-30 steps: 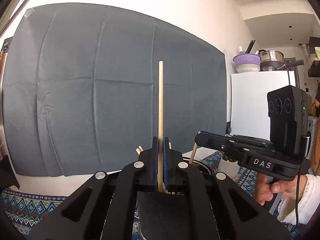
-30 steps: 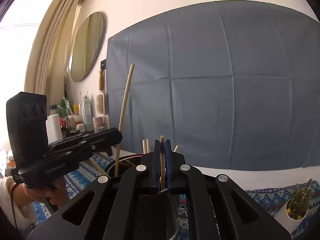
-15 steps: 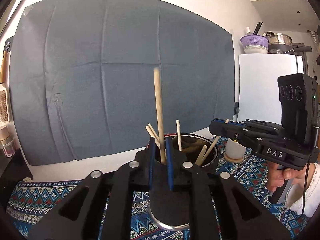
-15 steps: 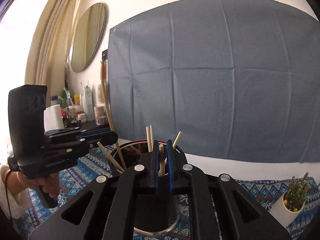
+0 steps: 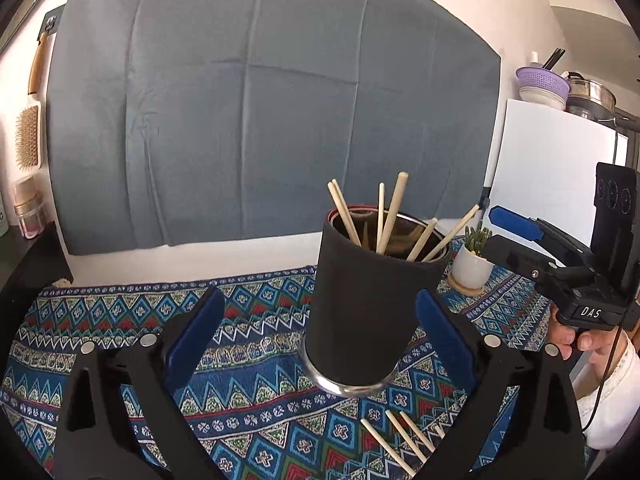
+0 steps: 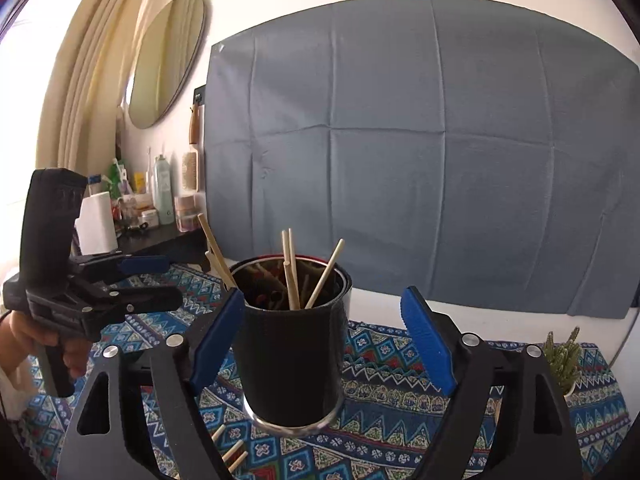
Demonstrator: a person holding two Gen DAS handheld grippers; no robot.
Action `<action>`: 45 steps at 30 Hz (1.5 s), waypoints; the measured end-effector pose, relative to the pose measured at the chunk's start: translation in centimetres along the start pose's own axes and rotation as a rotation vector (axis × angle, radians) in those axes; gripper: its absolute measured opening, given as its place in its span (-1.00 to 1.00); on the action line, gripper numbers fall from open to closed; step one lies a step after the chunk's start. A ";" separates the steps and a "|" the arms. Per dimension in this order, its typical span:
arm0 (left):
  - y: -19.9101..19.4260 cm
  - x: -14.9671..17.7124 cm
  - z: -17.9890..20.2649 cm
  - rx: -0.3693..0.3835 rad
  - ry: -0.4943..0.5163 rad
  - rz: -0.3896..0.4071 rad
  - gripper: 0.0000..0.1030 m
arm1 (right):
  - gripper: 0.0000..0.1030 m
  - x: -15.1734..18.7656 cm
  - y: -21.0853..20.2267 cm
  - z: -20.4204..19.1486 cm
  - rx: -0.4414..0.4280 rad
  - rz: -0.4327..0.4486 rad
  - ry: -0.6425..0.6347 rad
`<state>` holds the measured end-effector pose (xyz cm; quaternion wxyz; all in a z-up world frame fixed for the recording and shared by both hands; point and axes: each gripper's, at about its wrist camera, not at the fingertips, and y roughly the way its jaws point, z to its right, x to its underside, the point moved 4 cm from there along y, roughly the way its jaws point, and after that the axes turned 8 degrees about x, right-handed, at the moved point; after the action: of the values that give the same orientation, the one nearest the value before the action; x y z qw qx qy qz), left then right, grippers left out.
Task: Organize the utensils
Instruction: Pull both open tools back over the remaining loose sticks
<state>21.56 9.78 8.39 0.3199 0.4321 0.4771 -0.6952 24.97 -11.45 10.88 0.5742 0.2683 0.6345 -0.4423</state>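
A black holder cup (image 5: 360, 312) stands on the patterned cloth with several wooden chopsticks (image 5: 390, 216) leaning in it. My left gripper (image 5: 316, 332) is open and empty, its blue pads (image 5: 192, 336) spread either side of the cup. My right gripper (image 6: 324, 344) is open and empty too, pads (image 6: 428, 348) astride the same cup (image 6: 292, 356) and its chopsticks (image 6: 292, 272). Loose chopsticks (image 5: 400, 440) lie on the cloth in front of the cup, also in the right wrist view (image 6: 232, 452). Each gripper shows in the other's view (image 5: 560, 264) (image 6: 92, 296).
A small potted cactus (image 5: 472, 256) stands right of the cup, also in the right wrist view (image 6: 564, 360). A grey sheet (image 5: 260, 120) hangs on the wall behind. Bottles and a paper roll (image 6: 96, 220) sit on a dark shelf at the left. The patterned cloth (image 5: 120, 320) covers the table.
Both grippers were shut on a chopstick each, held upright above the cup. Both have opened, the chopsticks have dropped into the cup, and the grippers have drawn back and lower.
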 end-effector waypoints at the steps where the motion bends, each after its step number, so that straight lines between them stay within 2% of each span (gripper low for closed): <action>1: 0.0 0.4 -0.1 -0.014 0.001 -0.018 0.88 | 0.66 0.2 -0.1 0.0 0.008 -0.011 0.000; 7: 0.5 2.6 -0.1 -0.049 0.006 -0.140 0.88 | 0.70 1.9 -0.4 -0.8 0.019 -0.087 -0.017; 11: 1.7 4.5 -0.4 -0.098 -0.010 -0.277 0.88 | 0.71 3.7 -0.5 -1.2 0.039 -0.225 -0.032; 15: 2.3 6.1 -0.7 -0.112 -0.023 -0.351 0.88 | 0.74 6.0 -0.8 -1.3 0.031 -0.342 -0.015; 18: 3.0 7.2 -0.7 -0.121 -0.030 -0.410 0.88 | 0.74 8.4 -0.4 -1.1 0.031 -0.471 0.020; 22: 4.0 8.6 -0.2 -0.087 -0.056 -0.491 0.88 | 0.74 11.3 0.0 -1.2 -0.013 -0.633 0.094; 27: 5.0 10.0 0.9 -0.060 -0.082 -0.585 0.88 | 0.74 13.6 0.2 -2.0 -0.042 -0.755 0.124; 32: 5.6 10.6 1.5 -0.078 -0.046 -0.615 0.88 | 0.74 14.9 0.1 -3.2 -0.032 -0.809 0.065; 35: 6.1 11.0 1.4 -0.072 -0.064 -0.634 0.88 | 0.74 15.4 0.0 -3.7 -0.038 -0.822 0.056; 45: 7.4 11.9 3.0 -0.071 -0.041 -0.649 0.88 | 0.84 16.3 -0.5 -5.4 0.015 -0.792 -0.053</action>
<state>21.98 4.09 -4.71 0.1058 0.2322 0.6073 -0.7524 18.71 -9.67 -5.02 0.3732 -0.0046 0.6705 -0.6412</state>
